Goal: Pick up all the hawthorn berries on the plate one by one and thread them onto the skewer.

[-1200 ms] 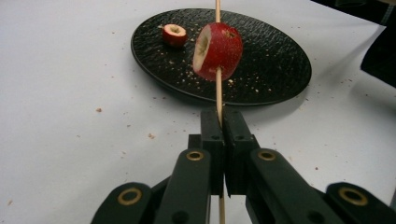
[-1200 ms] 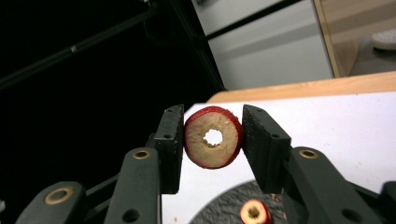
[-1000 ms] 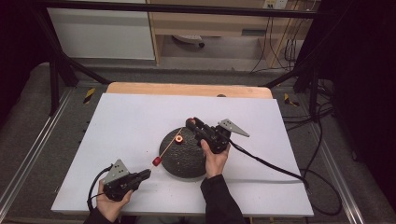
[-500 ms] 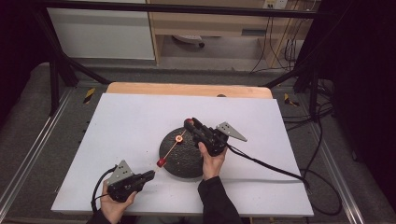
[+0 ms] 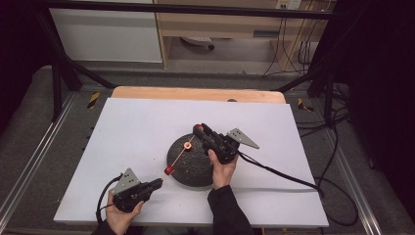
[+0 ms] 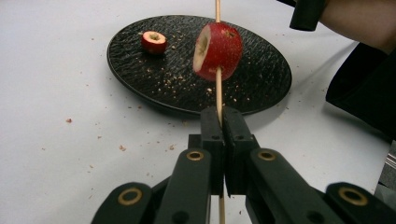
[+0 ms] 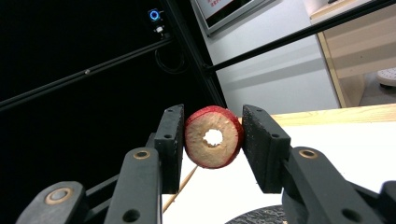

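plate (image 6: 140, 74) holds fruit piece (image 6: 154, 42); left tongs (image 6: 219, 135) clamp skewer (image 6: 218, 88), right tongs (image 7: 211, 140) grip cored slice (image 7: 213, 136).

The round plate (image 6: 261, 88) was black with a rough, pebbled texture, flecked with pale crumbs. On the pale wooden skewer (image 6: 218, 91) sat a red-skinned fruit piece (image 6: 218, 50) with cream flesh. The cored fruit ring (image 7: 214, 136) showed tan flesh rimmed red. The worktop (image 5: 132, 127) was white, edged in light wood at its far side.
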`<action>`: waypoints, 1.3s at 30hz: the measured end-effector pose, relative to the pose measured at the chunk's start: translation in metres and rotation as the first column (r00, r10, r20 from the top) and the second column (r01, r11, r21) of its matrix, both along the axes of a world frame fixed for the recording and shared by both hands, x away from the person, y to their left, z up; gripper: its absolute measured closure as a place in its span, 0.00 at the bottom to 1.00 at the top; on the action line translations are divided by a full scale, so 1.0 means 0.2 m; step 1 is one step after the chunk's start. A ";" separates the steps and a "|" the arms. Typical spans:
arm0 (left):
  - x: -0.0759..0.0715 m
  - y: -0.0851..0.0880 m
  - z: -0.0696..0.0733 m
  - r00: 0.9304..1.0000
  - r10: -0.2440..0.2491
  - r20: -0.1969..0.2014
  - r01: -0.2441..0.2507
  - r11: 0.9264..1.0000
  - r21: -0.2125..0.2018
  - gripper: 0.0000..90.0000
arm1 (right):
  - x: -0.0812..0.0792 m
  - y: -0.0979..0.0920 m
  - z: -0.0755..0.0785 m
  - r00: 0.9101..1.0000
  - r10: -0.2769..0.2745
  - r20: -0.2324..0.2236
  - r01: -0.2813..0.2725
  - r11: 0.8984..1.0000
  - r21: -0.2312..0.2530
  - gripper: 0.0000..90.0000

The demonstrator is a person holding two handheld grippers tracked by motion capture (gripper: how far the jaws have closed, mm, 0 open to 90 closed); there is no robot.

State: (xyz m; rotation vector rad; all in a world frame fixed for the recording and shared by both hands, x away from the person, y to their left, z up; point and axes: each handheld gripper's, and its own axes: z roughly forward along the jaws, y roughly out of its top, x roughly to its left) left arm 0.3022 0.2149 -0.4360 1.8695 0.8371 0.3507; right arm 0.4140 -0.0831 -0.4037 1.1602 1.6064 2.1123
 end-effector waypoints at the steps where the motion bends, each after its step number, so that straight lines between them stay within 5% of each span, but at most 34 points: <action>1: 0.00 0.00 0.00 1.000 0.000 0.001 0.000 1.000 -0.001 0.98 | 0.00 0.00 0.00 1.000 -0.002 0.001 0.002 1.000 0.000 0.68; 16: 0.00 -0.02 0.00 1.000 0.008 0.001 -0.008 1.000 -0.023 0.98 | 0.00 0.00 -0.01 1.000 0.004 0.003 -0.004 1.000 -0.012 0.68; 39: 0.00 -0.14 0.04 0.996 0.083 0.017 -0.081 0.993 -0.087 0.98 | -0.04 0.02 -0.04 0.999 0.041 -0.002 -0.041 0.999 -0.005 0.68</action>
